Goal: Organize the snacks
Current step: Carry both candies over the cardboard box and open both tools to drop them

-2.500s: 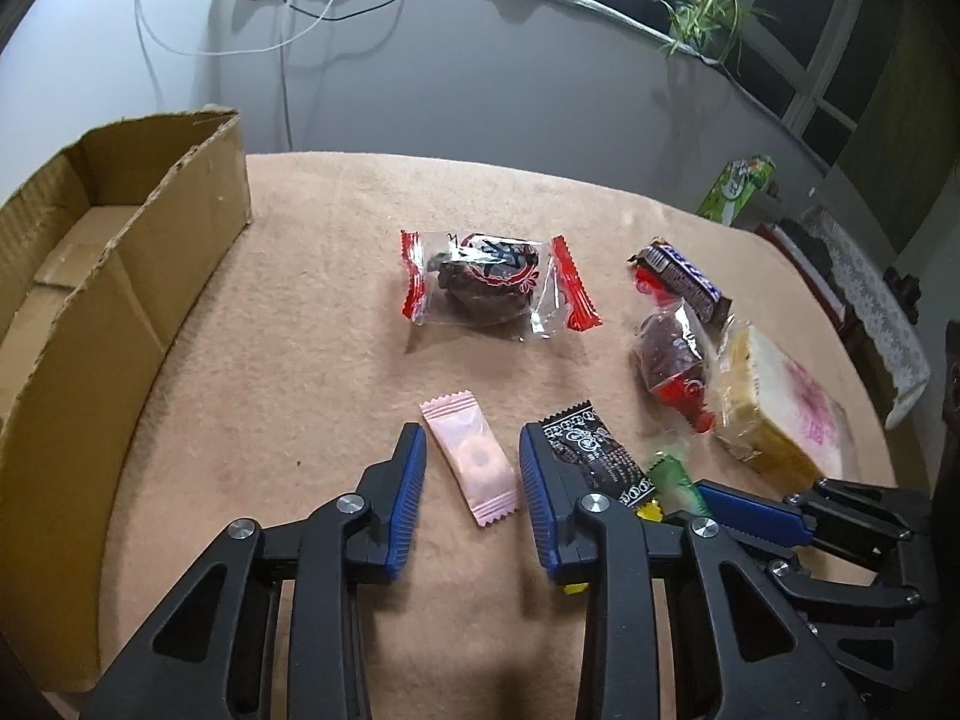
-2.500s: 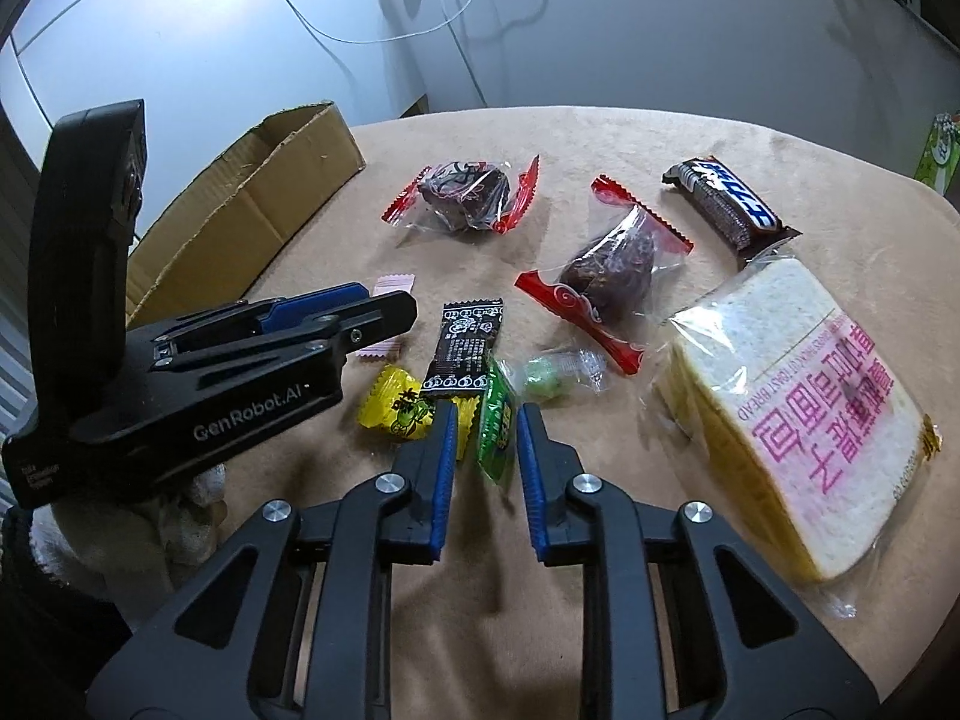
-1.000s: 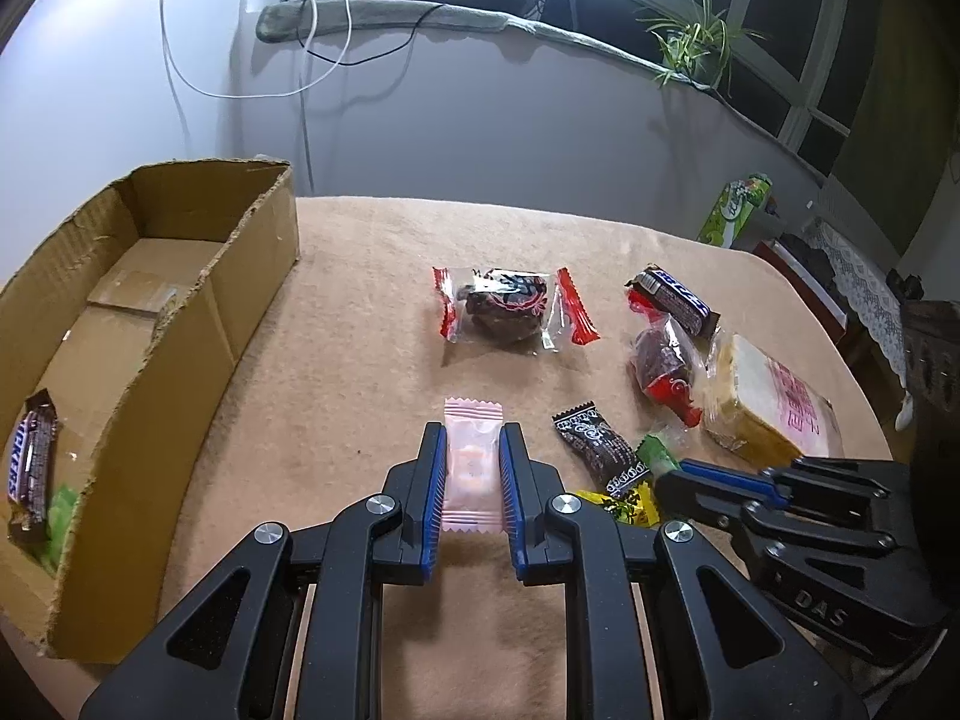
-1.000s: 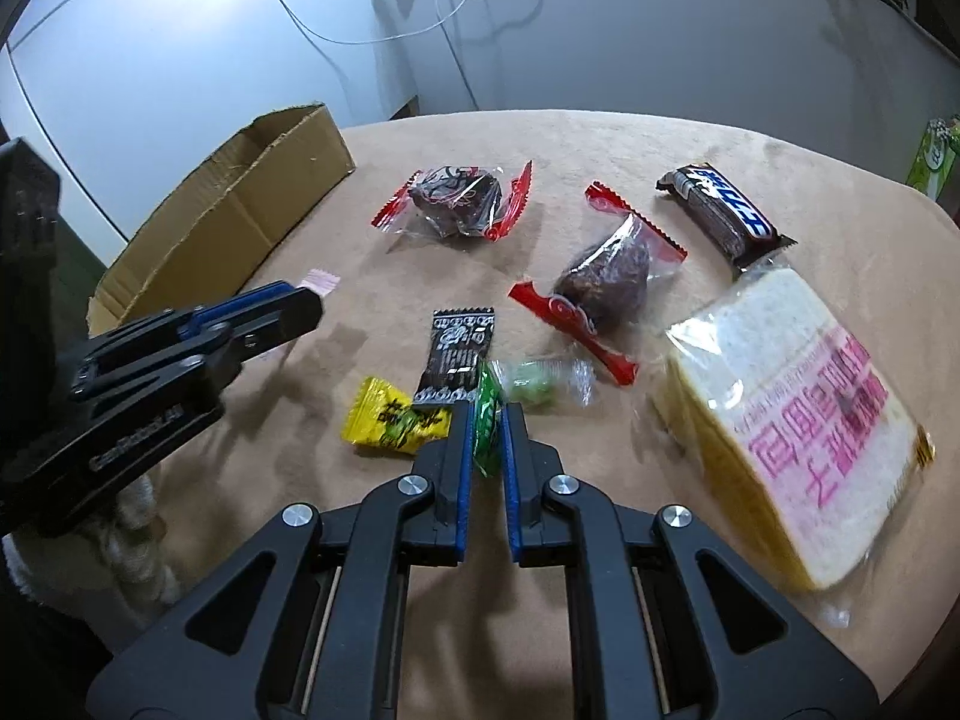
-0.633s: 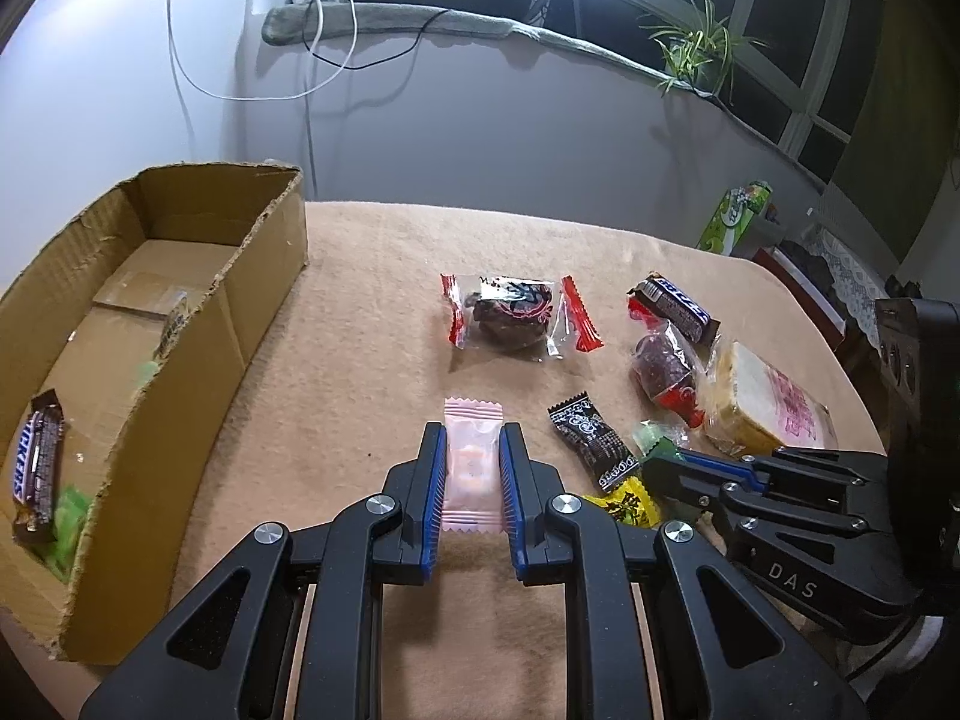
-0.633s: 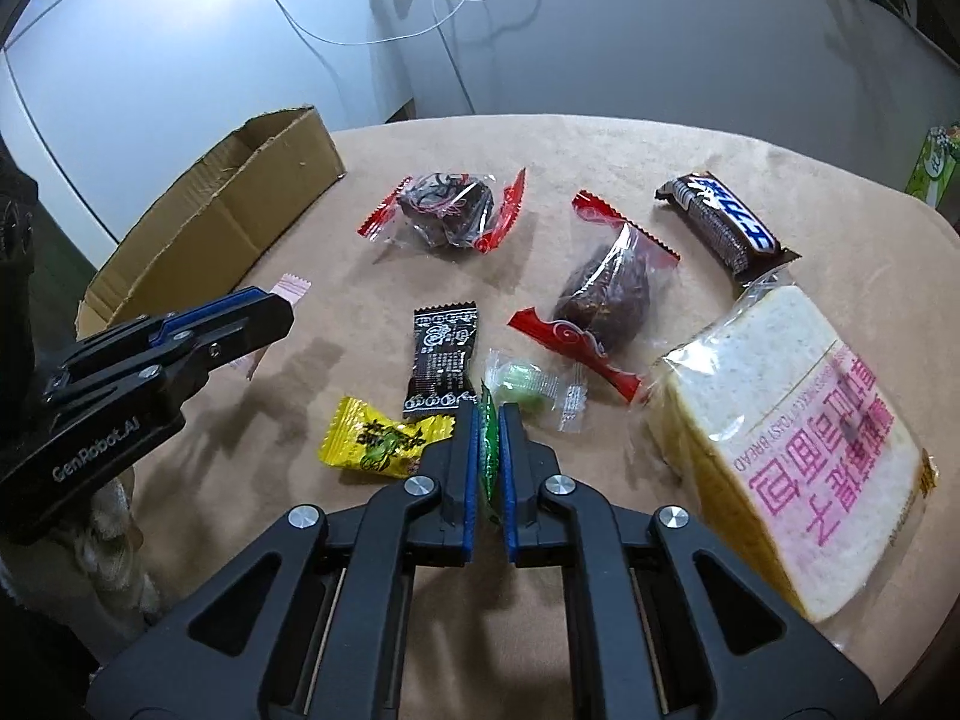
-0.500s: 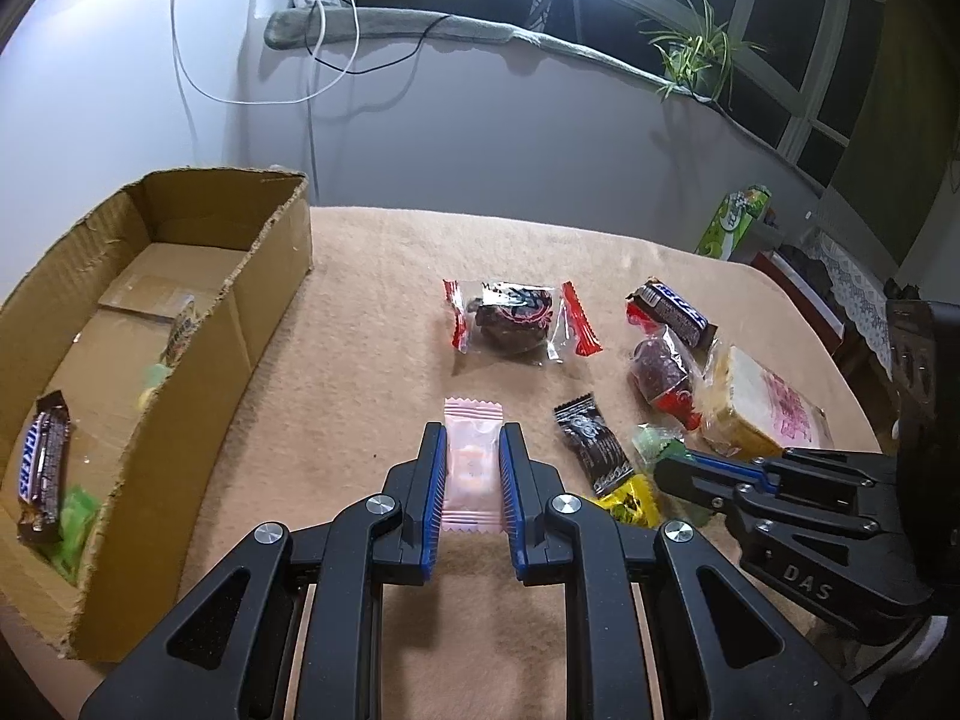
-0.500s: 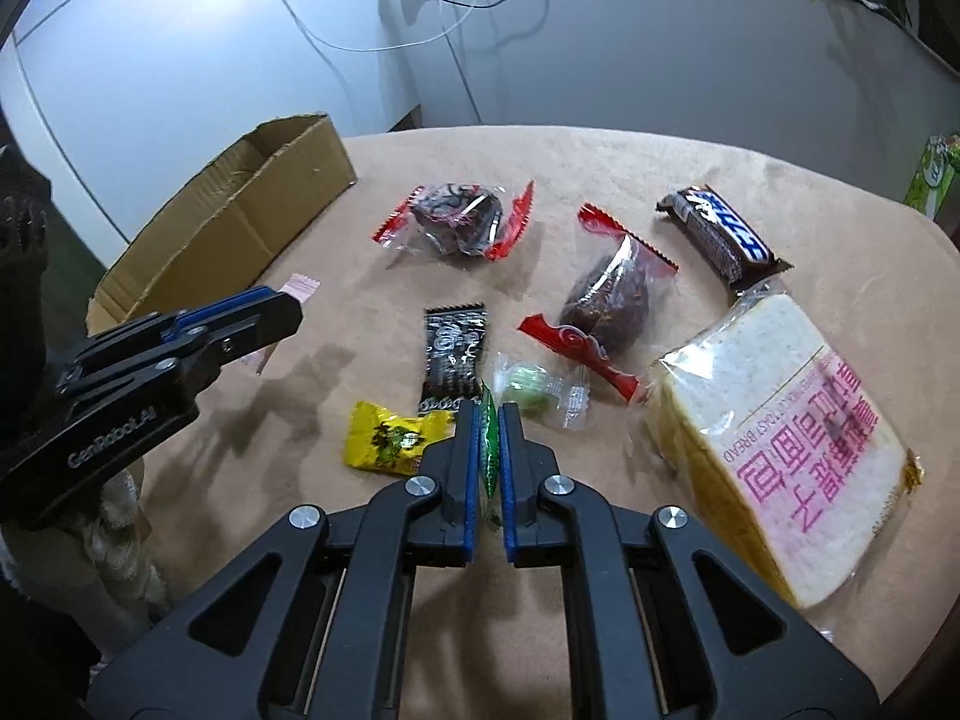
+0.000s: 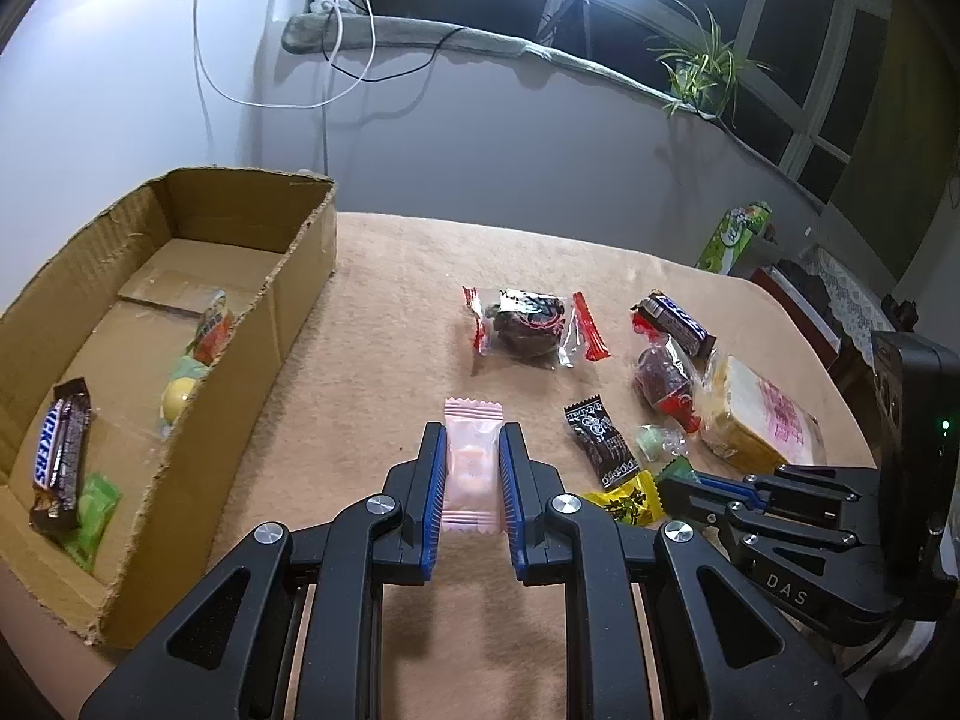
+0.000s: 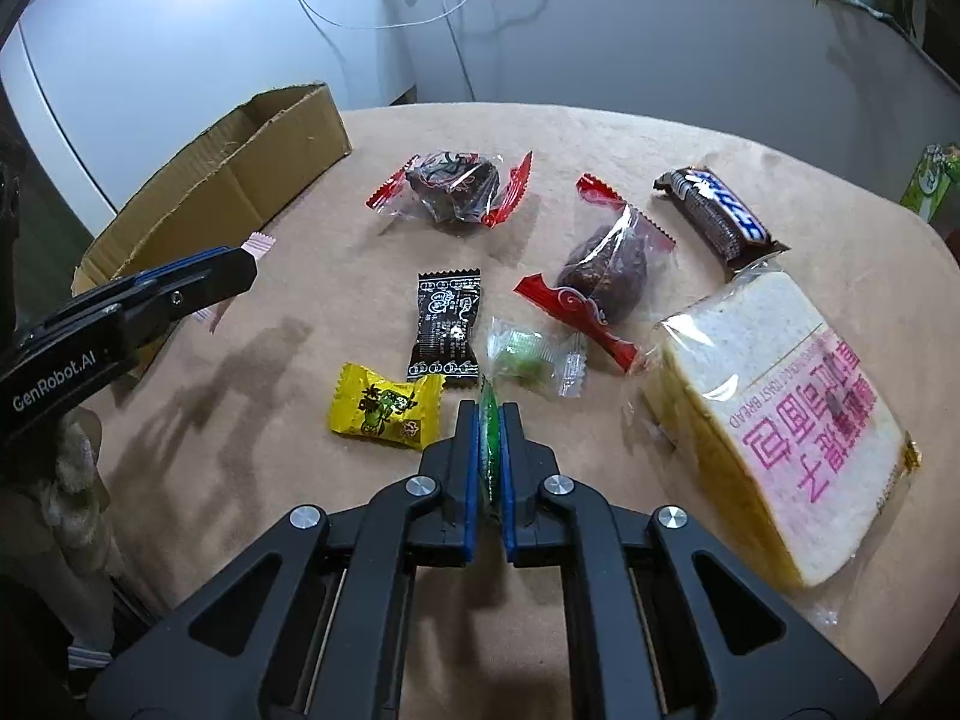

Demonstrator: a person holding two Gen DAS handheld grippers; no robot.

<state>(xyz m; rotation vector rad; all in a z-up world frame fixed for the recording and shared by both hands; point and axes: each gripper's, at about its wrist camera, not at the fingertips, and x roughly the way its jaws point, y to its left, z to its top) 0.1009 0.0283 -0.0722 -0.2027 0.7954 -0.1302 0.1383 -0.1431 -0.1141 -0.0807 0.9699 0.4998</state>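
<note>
My left gripper is shut on a pink candy packet and holds it above the tan tablecloth. It shows at the left of the right wrist view. My right gripper is shut on a thin green candy wrapper, lifted off the cloth. It shows at the lower right of the left wrist view. A cardboard box stands to the left, open, with a Snickers bar and several candies inside.
On the cloth lie a yellow candy, a black packet, a clear-wrapped green candy, two red-ended cakes, a chocolate bar and wrapped bread. A green carton stands behind the table's far right edge.
Both grippers closed on their candies, the left on the pink packet, the right on the green wrapper, and lifted them. Both have kept rising and drawing back over the last half second.
</note>
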